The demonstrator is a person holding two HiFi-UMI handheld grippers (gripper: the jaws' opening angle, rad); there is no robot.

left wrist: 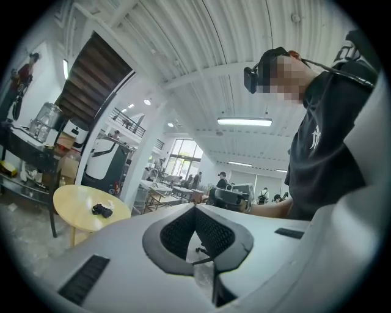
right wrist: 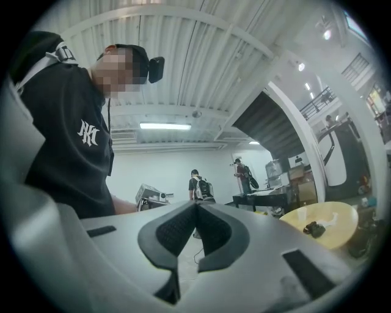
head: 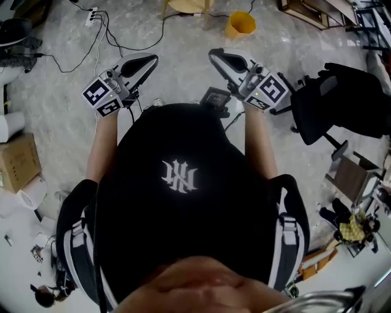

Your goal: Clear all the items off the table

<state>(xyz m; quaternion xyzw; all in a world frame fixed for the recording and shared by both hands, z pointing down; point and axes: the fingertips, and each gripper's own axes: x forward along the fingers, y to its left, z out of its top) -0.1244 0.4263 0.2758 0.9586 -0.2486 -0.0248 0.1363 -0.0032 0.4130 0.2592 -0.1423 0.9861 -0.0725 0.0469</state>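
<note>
A round yellow table [left wrist: 85, 208] stands off to the left in the left gripper view, with a small black item [left wrist: 102, 211] lying on it. In the right gripper view the same table [right wrist: 333, 232] sits low at the right, carrying the black item [right wrist: 314, 229] and a small white thing [right wrist: 335, 217]. Only the table's edge [head: 186, 6] shows at the top of the head view. My left gripper [head: 145, 61] [left wrist: 195, 208] is shut and empty. My right gripper [head: 217, 56] [right wrist: 197, 205] is also shut with nothing in it. Both are held up in front of the person, away from the table.
A yellow bucket [head: 240, 23] stands on the floor beside the table. A black office chair [head: 342, 92] is at the right, a cardboard box [head: 18, 162] at the left. Cables and a power strip [head: 91, 15] lie on the floor. People [right wrist: 198, 186] stand far back.
</note>
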